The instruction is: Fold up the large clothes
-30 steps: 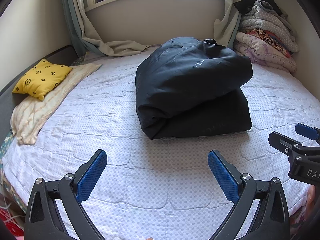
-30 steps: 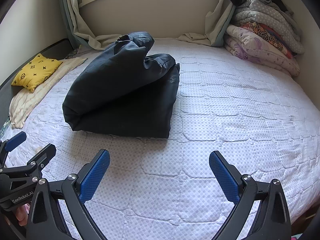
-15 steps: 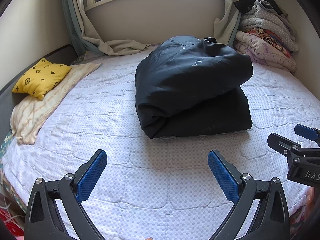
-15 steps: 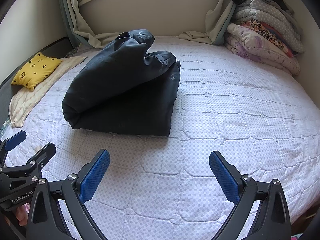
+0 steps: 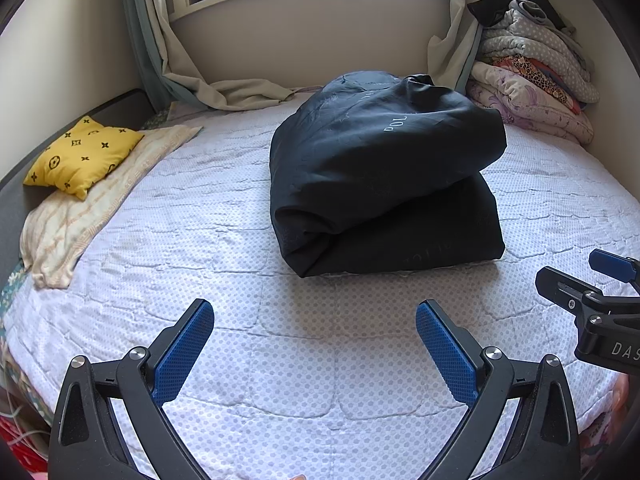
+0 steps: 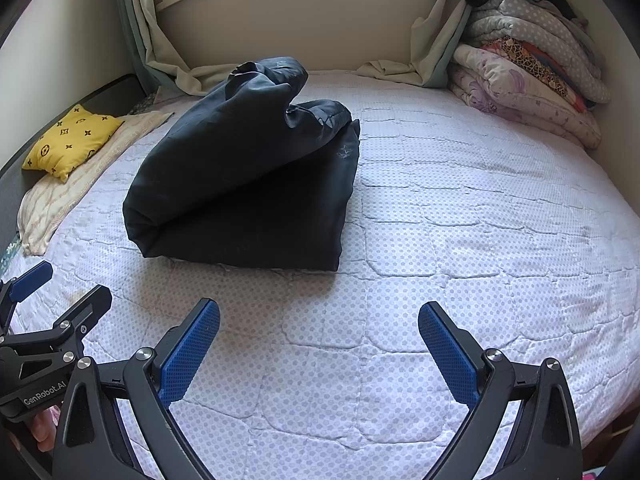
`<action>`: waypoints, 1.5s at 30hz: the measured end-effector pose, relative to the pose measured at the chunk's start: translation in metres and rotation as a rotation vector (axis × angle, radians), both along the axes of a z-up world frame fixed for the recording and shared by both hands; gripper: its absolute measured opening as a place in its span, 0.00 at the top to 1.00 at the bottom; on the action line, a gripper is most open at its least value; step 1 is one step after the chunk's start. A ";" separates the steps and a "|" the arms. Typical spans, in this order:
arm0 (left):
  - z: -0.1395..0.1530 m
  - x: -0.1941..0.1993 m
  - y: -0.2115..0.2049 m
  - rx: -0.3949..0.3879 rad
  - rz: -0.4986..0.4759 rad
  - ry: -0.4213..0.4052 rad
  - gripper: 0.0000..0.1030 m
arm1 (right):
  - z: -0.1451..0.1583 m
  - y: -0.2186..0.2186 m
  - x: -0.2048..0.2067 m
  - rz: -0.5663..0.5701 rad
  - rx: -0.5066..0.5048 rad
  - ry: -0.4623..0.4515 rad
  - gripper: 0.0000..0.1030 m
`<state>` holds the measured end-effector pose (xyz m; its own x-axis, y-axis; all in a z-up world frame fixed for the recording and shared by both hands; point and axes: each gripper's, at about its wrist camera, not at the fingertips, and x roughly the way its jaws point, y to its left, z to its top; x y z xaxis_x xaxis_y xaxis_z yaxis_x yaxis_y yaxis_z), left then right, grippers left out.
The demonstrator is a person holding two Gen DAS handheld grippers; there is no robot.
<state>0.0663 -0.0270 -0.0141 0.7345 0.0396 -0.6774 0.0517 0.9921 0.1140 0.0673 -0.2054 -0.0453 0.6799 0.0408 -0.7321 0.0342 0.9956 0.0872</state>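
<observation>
Two low side-by-side views, both facing the bed (image 5: 320,360).

The left black two-finger gripper with blue ribbed pads (image 5: 314,344) is held low and level, its jaws spread wide with nothing between them. The right black gripper with blue pads (image 6: 318,346) sits just beside it at the same height, equally wide and empty.

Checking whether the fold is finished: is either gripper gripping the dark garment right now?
No: the dark garment lies folded on the bed, apart from the open left gripper and right gripper.
</observation>
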 end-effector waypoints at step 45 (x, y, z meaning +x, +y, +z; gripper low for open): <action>0.001 -0.003 0.000 -0.036 -0.084 0.003 0.00 | 0.001 -0.002 -0.004 -0.013 0.003 0.007 0.04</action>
